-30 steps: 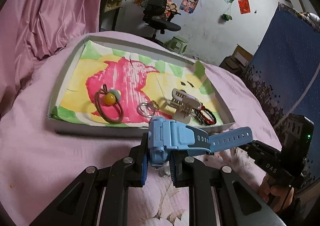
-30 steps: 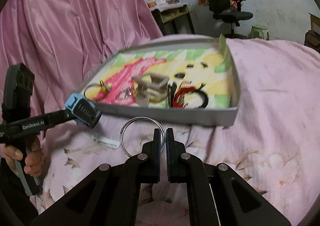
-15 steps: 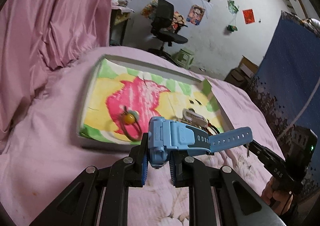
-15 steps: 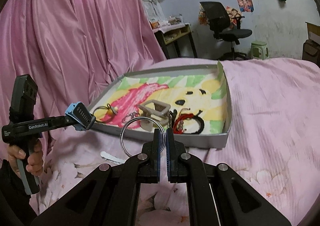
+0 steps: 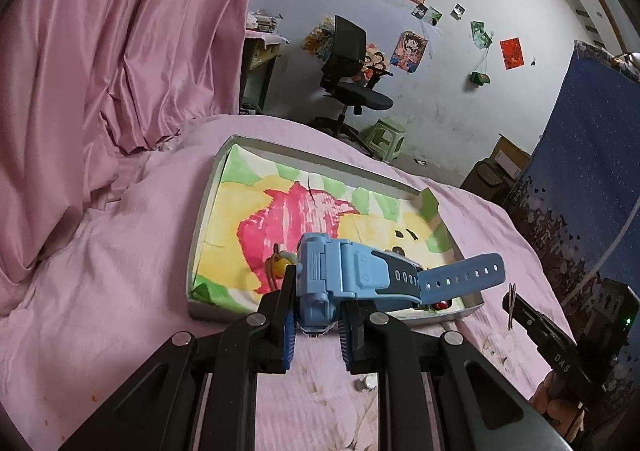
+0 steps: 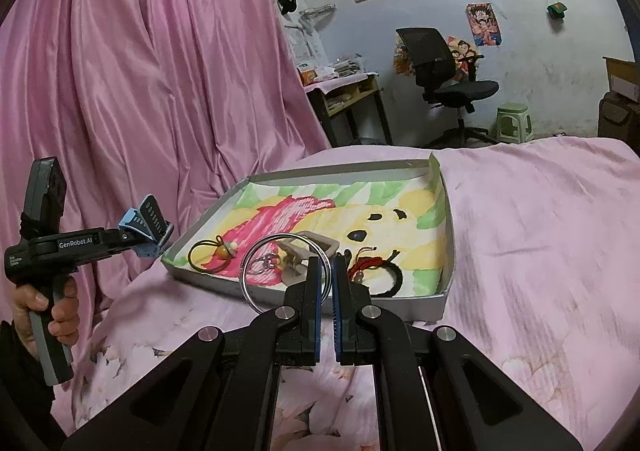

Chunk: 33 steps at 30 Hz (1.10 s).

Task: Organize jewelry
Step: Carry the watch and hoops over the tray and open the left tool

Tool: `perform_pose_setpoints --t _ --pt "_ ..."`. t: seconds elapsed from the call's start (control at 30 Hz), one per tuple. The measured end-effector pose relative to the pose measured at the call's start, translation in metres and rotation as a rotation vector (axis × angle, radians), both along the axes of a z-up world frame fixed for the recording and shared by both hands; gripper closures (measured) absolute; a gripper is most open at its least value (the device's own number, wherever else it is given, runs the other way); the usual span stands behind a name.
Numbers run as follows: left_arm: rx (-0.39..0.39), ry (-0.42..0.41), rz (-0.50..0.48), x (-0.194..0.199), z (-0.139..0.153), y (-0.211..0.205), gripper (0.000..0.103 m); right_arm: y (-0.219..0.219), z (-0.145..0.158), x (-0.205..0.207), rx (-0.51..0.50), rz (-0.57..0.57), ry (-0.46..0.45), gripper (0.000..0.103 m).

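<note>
My left gripper (image 5: 318,303) is shut on a blue watch (image 5: 360,275), held above the bed in front of the grey tray (image 5: 208,211) with a painted paper lining. My right gripper (image 6: 327,275) is shut on a large silver ring (image 6: 280,271), held in the air before the tray (image 6: 448,291). In the tray lie a brown hair tie with an orange bead (image 6: 212,253), small key rings (image 6: 269,262), a beige hair clip (image 6: 308,251) and a red-and-black bracelet (image 6: 380,271). The left gripper with the watch (image 6: 146,227) shows at the left of the right wrist view.
The tray sits on a pink bedspread (image 6: 540,231). A small silver object (image 5: 366,383) lies on the bed below the left gripper. Pink curtains (image 6: 140,91) hang at the left. An office chair (image 5: 348,79), a green stool and a blue panel (image 5: 592,171) stand behind.
Both grippers have lifted and pulled back from the tray, each keeping its item. The tray now looks lower and farther in both views.
</note>
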<state>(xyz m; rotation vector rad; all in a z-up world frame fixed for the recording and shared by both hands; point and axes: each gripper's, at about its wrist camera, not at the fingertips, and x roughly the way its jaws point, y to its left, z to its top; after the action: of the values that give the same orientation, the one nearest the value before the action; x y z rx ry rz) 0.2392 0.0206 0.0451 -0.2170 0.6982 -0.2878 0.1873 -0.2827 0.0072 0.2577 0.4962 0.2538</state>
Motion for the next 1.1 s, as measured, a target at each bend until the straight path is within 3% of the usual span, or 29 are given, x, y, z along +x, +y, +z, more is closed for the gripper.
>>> perform_pose_setpoints --t 0.4,0.6,0.83,1.1 --pt "-0.022 0.025 0.031 0.055 0.001 -0.005 0.086 0.002 0.014 0.039 0.012 -0.019 -0.019 0.098" --pt "-0.017 0.049 0.038 0.094 -0.006 -0.009 0.086 -0.001 0.007 0.073 0.021 -0.040 0.037 0.098" --pt "0.041 0.055 0.042 0.134 -0.016 -0.018 0.086 0.005 0.009 0.125 -0.024 -0.052 0.083 0.098" --pt "0.096 0.077 0.064 0.160 -0.023 -0.028 0.086 0.019 -0.013 0.162 -0.060 -0.056 0.170 0.098"
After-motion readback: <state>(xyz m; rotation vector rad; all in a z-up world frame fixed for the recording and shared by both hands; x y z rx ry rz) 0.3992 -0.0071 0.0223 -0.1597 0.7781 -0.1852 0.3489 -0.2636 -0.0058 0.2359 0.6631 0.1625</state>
